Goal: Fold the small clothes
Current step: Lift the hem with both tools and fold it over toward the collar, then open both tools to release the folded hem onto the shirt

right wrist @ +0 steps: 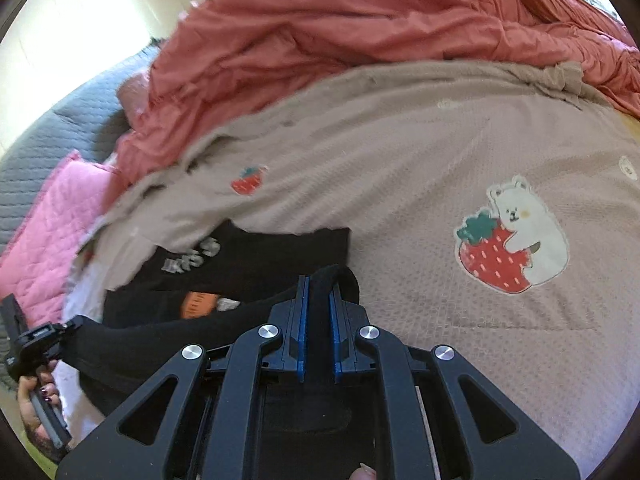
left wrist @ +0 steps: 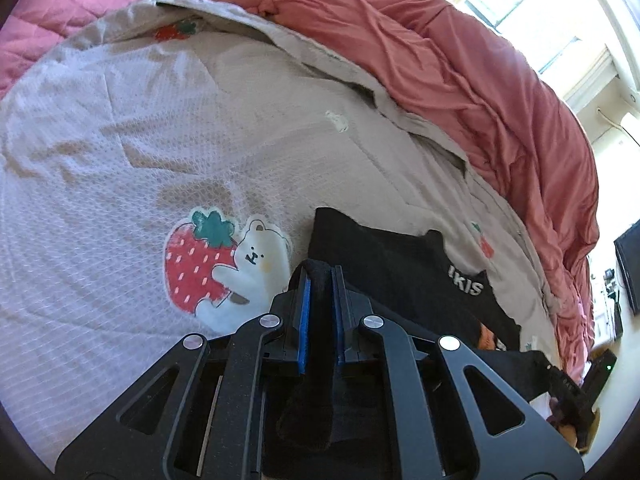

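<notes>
A small black garment (left wrist: pixel 392 264) with white lettering and an orange print lies on a beige bedspread (left wrist: pixel 120 140) patterned with a strawberry and a white bear. My left gripper (left wrist: pixel 320 276) is shut on a bunched edge of the black cloth, which runs back between its blue pads. In the right wrist view the same black garment (right wrist: pixel 256 256) spreads to the left. My right gripper (right wrist: pixel 318 284) is shut on another black fold of it. The left gripper's body (right wrist: pixel 36 340) and a hand (right wrist: pixel 36 412) show at the lower left there.
A rumpled coral duvet (left wrist: pixel 480 92) is heaped along the far side of the bedspread. A pink quilted cover (right wrist: pixel 52 224) and a grey quilted surface (right wrist: pixel 72 120) lie beyond it. A bright window (left wrist: pixel 520 4) is behind the bed.
</notes>
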Tool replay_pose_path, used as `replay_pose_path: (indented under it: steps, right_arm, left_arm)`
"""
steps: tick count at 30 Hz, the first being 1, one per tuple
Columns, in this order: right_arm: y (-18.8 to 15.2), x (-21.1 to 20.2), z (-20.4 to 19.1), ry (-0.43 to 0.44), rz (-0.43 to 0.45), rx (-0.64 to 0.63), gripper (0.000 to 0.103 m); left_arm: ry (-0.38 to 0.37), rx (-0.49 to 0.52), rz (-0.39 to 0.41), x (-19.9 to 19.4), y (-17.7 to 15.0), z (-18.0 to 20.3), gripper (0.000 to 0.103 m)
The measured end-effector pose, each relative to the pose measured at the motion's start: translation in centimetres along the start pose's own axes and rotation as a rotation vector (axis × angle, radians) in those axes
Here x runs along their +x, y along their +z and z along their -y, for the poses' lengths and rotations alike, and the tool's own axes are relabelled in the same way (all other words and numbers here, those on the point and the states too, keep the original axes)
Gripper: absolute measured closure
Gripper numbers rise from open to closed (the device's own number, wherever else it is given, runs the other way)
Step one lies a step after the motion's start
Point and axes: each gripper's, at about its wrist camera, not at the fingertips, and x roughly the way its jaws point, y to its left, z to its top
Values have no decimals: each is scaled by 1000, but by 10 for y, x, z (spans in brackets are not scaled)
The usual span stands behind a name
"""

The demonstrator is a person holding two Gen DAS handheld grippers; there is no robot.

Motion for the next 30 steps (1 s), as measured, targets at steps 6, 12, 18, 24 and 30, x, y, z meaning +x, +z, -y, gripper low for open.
replay_pose_path:
  steps: [6,12,18,24,30]
  right_arm:
    - [-6,-4,1,5,-8,-9,76]
    - [-13,-48,-12,-117,117,-119,37]
    - [-52,-80,-66,14,115,-266,37]
    - [-102,-59,-134,34,9,-543,38]
    - [-119,-24,-152,63,-122,-526,46]
  left_arm:
    - [-15,22,14,5,-1,-15,80]
    - [-32,11,59,-20,0,-21,74]
    - [-41,107,76,-47,-13,0,63]
    - [-117,286,8,-51,-40,35,56]
    - [-206,442,-174,-37,-85,57,55]
